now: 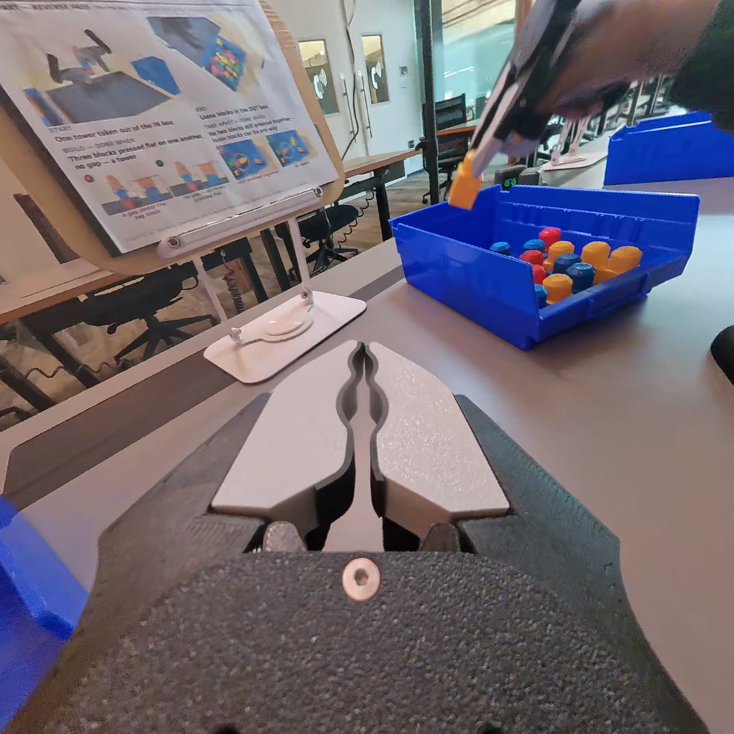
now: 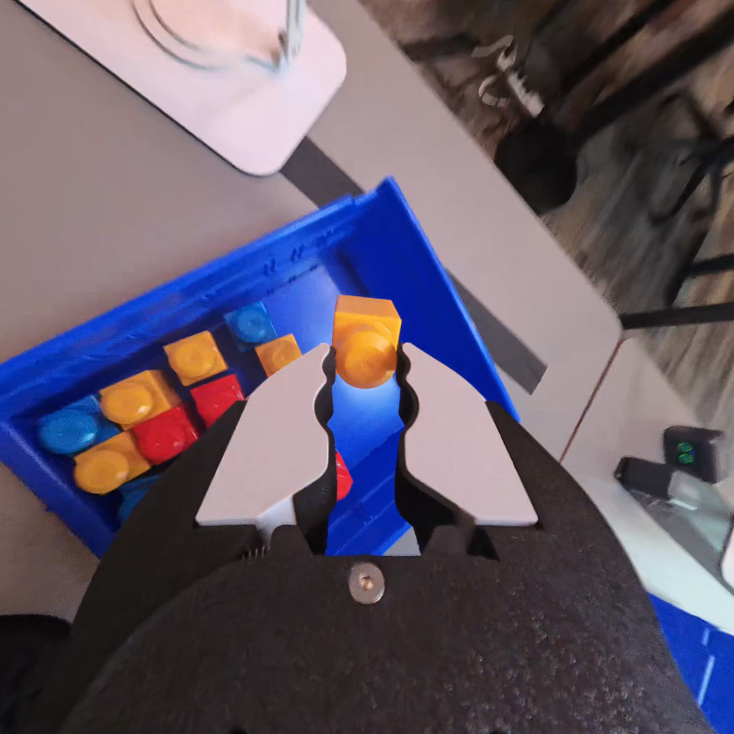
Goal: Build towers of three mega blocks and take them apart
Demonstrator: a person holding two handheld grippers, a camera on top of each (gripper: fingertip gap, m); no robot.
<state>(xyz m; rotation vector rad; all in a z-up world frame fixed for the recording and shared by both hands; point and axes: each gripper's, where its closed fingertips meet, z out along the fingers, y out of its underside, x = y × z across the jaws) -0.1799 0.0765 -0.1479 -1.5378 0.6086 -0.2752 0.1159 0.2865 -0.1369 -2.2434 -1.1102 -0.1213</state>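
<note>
Glossy plastic blue bin (image 1: 468, 274) and orange block (image 2: 365, 337); matt grey table (image 1: 516, 417).

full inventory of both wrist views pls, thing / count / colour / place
held mega block: 1, orange, in the right tongs' tips, above the bin's far end
loose mega blocks: a dozen or so, orange, red and blue, studs up in the bin; exact count unclear
open bin: 1, blue, on the table, right of the stand
second bin: 1, blue, far right, behind
bin edge: 1, blue, near left, mostly cut off
instruction sheet stand: 1, white base, on the table's far edge
table: 1, grey
small device: 1, black with green lights, beyond the bin
office chairs: several, black, background
left tongs: 1, grey pads, shut, empty, above the table
right tongs: 1, gripping the orange block
hand: 1, holding the right tongs
</note>
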